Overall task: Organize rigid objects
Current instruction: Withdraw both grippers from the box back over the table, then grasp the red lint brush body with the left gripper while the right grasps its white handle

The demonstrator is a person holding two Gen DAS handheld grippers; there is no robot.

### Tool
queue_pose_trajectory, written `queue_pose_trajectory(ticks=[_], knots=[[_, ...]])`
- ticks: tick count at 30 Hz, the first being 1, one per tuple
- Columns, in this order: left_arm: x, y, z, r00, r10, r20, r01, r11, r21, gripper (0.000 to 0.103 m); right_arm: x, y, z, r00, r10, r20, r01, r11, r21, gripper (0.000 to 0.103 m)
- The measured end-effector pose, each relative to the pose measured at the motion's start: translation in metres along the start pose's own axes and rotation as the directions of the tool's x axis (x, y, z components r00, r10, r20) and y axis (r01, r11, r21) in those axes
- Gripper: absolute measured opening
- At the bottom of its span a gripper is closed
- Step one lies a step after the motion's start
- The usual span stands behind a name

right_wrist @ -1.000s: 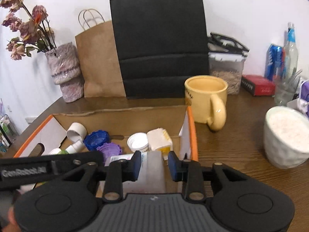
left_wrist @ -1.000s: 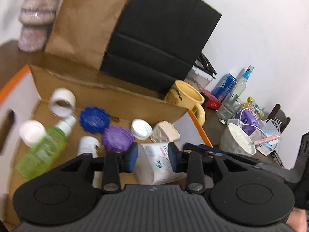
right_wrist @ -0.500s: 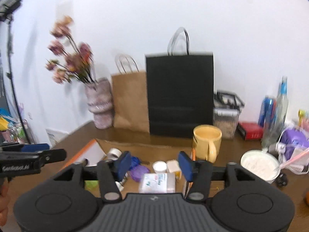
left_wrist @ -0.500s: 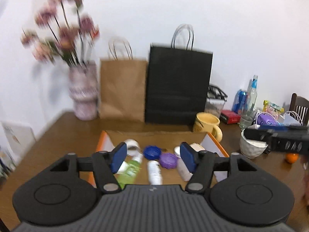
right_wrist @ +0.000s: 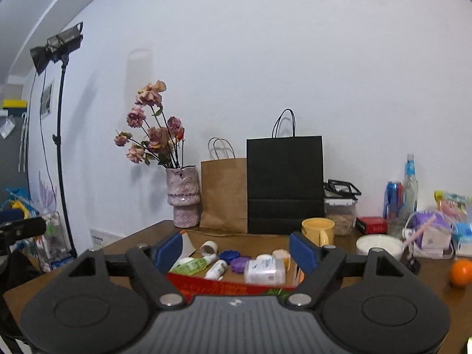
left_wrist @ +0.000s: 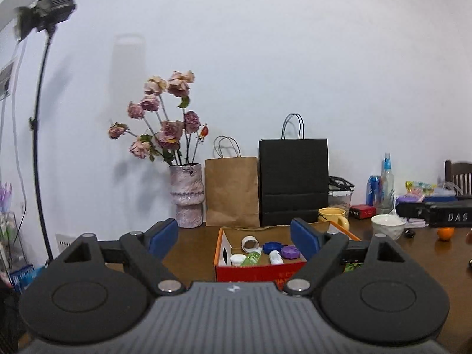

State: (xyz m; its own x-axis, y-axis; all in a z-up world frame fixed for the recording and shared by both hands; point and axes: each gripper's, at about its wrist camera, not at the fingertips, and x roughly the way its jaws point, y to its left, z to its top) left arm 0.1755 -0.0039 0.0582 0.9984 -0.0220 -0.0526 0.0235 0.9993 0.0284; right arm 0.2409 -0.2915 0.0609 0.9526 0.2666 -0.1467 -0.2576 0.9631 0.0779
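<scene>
**Hand-held grippers back off from a filled box**

Both hand-held grippers sit wide and empty: the left hand-held gripper [left_wrist: 234,237] and the right hand-held gripper [right_wrist: 236,250] each frame the cardboard box [left_wrist: 259,271] from a distance, gripping nothing. Judging by that stance, the sorting looks close to finished.

Largest is the brown wooden desk [right_wrist: 383,268], smooth and grained, carrying everything. Against the wall stand a matte black paper bag [right_wrist: 284,185] and a tan paper bag [right_wrist: 224,194], flat and upright, probably parked there out of the way. The box, red-fronted with orange edges, lies open-topped so hard items can drop in. Inside it are a clear plastic case [right_wrist: 264,271], a green bottle [right_wrist: 193,264], a white bottle [right_wrist: 216,269], a purple ridged lid [right_wrist: 239,264], a blue ridged lid [right_wrist: 230,255] and a roll of tape [right_wrist: 209,248]. A glossy yellow mug [right_wrist: 318,230] stands just beside the box, outside it.
</scene>
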Motion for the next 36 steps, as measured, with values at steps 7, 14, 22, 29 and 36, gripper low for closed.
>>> queue_pose_trajectory(ticks=[7,14,22,29,36], knots=[[-0.058,-0.004,-0.039,0.999,0.041,0.015,-0.041,0.999,0.005,0.094,-0.057,0.007,-0.058,1.000,0.005,-0.010,-0.004,0.999,0.050,0.086],[-0.048,-0.004,-0.070,0.985,-0.034,-0.167,0.031,0.999,-0.020,0.100,-0.094,0.000,-0.106,0.990,-0.037,-0.137,0.048,0.996,0.074,0.086],[0.003,-0.005,-0.091,0.954,-0.027,-0.299,0.010,0.998,-0.060,0.099,-0.042,-0.028,-0.104,0.971,-0.026,-0.240,0.052,0.993,0.105,0.072],[0.094,0.002,-0.080,0.917,-0.104,-0.386,0.044,0.986,-0.161,0.090,0.054,-0.062,-0.081,0.949,-0.040,-0.314,0.083,0.989,0.125,0.052],[0.199,0.000,-0.087,0.883,-0.140,-0.447,0.045,0.975,-0.216,0.076,0.153,-0.089,-0.079,0.913,-0.033,-0.406,0.111,0.979,0.171,0.037]])
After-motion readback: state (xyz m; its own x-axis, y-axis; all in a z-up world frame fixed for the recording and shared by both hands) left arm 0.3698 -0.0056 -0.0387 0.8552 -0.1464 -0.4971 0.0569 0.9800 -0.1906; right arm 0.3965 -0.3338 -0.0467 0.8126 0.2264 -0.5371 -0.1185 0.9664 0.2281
